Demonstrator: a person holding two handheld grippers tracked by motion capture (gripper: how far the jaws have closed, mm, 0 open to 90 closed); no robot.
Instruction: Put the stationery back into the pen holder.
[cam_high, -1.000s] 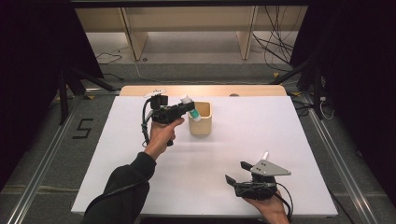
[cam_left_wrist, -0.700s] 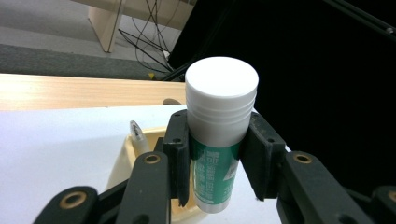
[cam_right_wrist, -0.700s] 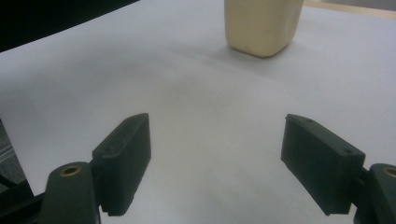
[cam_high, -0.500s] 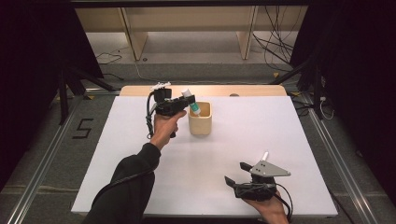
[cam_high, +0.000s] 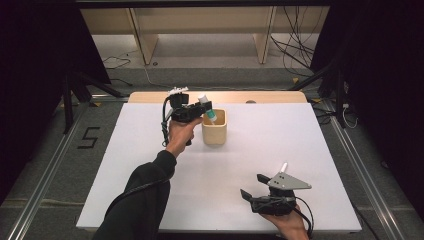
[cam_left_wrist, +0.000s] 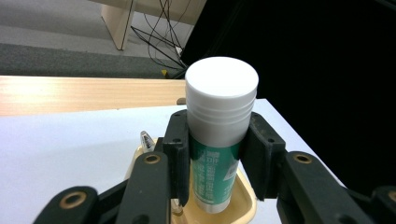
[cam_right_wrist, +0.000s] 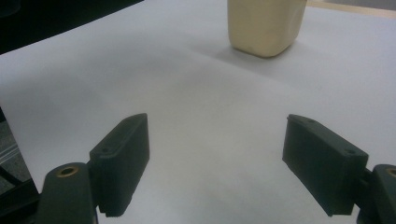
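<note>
Left gripper, clamping the glue stick, has shifted over the cup's rim.

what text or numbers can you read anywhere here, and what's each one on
"5": a black figure marked on the grey floor left of the table.
"DIF", partly legible white letters on the green label of the glue stick clamped in the left gripper; the smaller print under it is too blurred to read.
Nothing else is readable.
</note>
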